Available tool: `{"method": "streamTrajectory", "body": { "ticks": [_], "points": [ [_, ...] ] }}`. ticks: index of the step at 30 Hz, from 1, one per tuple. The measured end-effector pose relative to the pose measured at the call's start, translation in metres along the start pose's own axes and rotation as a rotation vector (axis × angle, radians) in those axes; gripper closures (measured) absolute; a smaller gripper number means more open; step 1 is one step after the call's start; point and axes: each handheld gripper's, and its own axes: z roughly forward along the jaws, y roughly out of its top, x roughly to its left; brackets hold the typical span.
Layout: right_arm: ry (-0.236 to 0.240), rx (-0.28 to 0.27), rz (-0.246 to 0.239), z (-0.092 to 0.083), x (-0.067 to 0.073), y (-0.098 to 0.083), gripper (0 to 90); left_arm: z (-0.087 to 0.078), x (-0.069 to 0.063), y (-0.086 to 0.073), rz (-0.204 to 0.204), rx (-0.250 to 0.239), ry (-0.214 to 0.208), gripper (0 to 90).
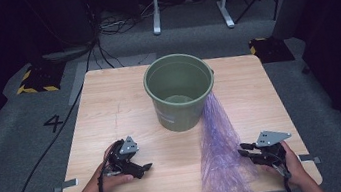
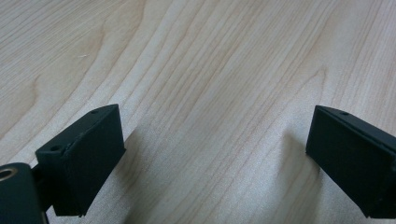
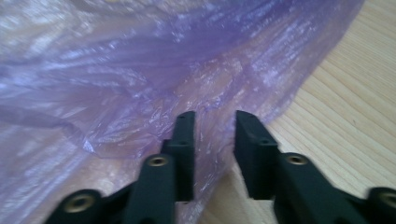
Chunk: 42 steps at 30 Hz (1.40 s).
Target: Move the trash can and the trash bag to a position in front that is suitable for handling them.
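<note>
Under the right claw (image 3: 212, 140) — blurred purple bag (image 3: 140, 70) edge, grip unclear.

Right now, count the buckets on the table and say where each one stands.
1. The green bucket stands upright at the table's far middle; a purple plastic bag trails from its rim toward the right gripper.

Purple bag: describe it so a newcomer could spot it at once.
Start at the wooden table and find the green bucket near its far middle. The purple bag trails from the bucket's right side toward the near edge, beside the right claw. It is the one sheer, crinkled, flat-lying thing there.
</note>
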Motion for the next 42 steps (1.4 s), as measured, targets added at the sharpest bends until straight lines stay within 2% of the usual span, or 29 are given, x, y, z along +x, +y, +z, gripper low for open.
{"method": "streamTrajectory", "body": {
  "ticks": [1, 3, 6, 9, 12, 17, 22, 29, 34, 37, 42],
  "points": [
    [-0.003, -0.004, 0.018, 0.001, -0.004, -0.002, 80.2, 0.000, 0.000, 0.000, 0.000, 0.000, 0.000, 4.0],
    [-0.015, -0.003, 0.029, 0.001, -0.007, -0.005, 82.5, 0.000, 0.000, 0.000, 0.000, 0.000, 0.000, 4.0],
    [-0.028, -0.006, 0.042, 0.001, -0.012, -0.007, 83.6, 0.000, 0.000, 0.000, 0.000, 0.000, 0.000, 4.0],
    [-0.066, -0.011, 0.087, 0.001, -0.020, -0.011, 85.2, 0.000, 0.000, 0.000, 0.000, 0.000, 0.000, 4.0],
    [-0.087, -0.011, 0.113, 0.002, -0.025, -0.012, 85.3, 0.000, 0.000, 0.000, 0.000, 0.000, 0.000, 4.0],
    [-0.154, 0.018, 0.117, 0.002, -0.031, -0.009, 85.2, 0.000, 0.000, 0.000, -0.001, -0.001, -0.001, 4.1],
    [-0.202, 0.043, 0.146, 0.003, -0.043, -0.007, 85.1, 0.000, 0.000, 0.000, -0.001, -0.001, -0.001, 4.2],
    [-0.218, 0.046, 0.162, 0.006, -0.055, -0.004, 84.7, 0.000, 0.000, 0.000, -0.001, -0.001, -0.002, 4.3],
    [-0.218, 0.025, 0.163, 0.006, -0.059, 0.000, 81.9, 0.000, 0.000, 0.000, -0.001, -0.002, -0.002, 4.3],
    [-0.222, -0.001, 0.148, 0.004, -0.060, 0.002, 77.7, 0.000, 0.000, 0.000, -0.002, -0.001, -0.002, 4.3],
    [-0.212, -0.023, 0.146, 0.001, -0.061, 0.002, 63.1, 0.000, 0.001, 0.000, -0.003, -0.002, -0.003, 4.6]
  ]
}}
